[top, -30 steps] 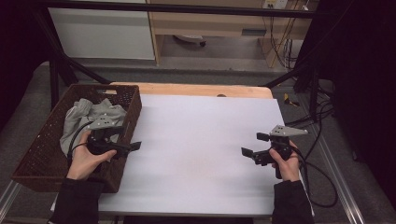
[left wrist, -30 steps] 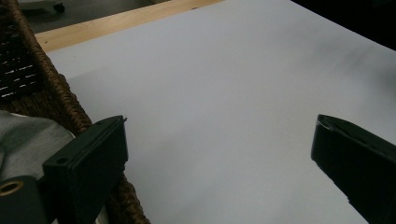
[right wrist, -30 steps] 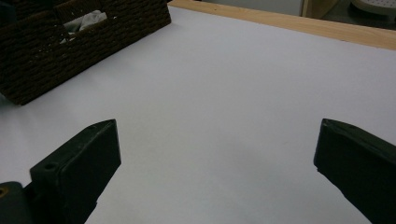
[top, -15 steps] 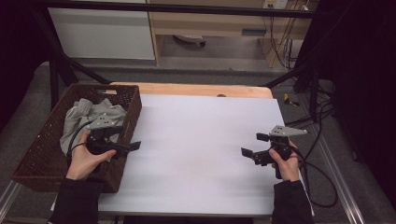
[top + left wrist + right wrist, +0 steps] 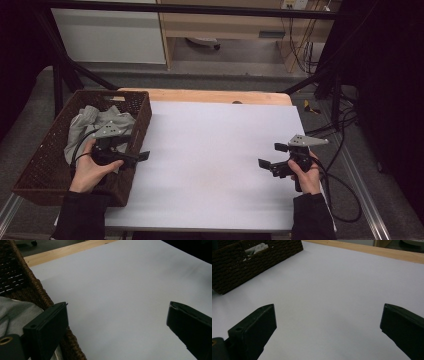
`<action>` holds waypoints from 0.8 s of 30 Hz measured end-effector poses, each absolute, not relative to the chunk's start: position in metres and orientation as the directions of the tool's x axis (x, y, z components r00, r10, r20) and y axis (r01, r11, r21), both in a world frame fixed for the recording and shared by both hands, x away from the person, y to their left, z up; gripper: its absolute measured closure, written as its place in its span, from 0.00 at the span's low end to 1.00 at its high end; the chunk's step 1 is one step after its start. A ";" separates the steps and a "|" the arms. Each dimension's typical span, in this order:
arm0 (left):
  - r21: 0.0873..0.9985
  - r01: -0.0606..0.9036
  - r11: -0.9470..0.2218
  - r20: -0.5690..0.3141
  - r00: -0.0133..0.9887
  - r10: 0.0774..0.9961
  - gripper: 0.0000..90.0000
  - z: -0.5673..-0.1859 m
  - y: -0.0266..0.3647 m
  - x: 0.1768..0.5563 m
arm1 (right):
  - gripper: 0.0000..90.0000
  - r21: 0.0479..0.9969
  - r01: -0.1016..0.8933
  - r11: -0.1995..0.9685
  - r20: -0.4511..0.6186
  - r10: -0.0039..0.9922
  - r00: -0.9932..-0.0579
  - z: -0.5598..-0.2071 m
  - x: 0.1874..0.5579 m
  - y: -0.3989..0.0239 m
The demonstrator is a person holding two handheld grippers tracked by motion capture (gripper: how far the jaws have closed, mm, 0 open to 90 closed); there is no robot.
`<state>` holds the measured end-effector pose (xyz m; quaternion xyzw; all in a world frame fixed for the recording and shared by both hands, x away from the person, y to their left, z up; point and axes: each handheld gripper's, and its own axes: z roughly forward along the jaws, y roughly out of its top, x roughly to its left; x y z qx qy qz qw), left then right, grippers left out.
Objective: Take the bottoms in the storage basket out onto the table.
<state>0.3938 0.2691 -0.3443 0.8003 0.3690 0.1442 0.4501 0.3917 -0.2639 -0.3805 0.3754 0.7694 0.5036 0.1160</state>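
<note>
Left claw (image 5: 141, 156) hangs wide open over the basket (image 5: 47, 165) rim, grey cloth (image 5: 95, 125) bunched just behind it, ready for a grab, while the right claw (image 5: 266, 166), equally spread and empty, waits low over the bare white tabletop (image 5: 210, 150).

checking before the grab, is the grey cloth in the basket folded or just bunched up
Bunched up: the grey cloth lies crumpled in loose folds inside the wicker basket, with no neat edges showing.

I count one basket (image 5: 42, 165) at the table's (image 5: 215, 150) left edge, one grey cloth (image 5: 92, 125) inside it.
</note>
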 end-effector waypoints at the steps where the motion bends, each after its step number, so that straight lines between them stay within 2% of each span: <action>1: 0.827 0.461 -0.323 -0.101 0.686 0.720 0.04 -0.344 0.269 0.394 | 0.01 0.863 0.460 0.211 0.199 0.694 -0.692 -0.381 0.392 -0.264; 24: 0.831 0.467 -0.304 -0.097 0.658 0.746 0.04 -0.339 0.287 0.390 | 0.01 0.859 0.463 0.219 0.195 0.696 -0.691 -0.382 0.392 -0.263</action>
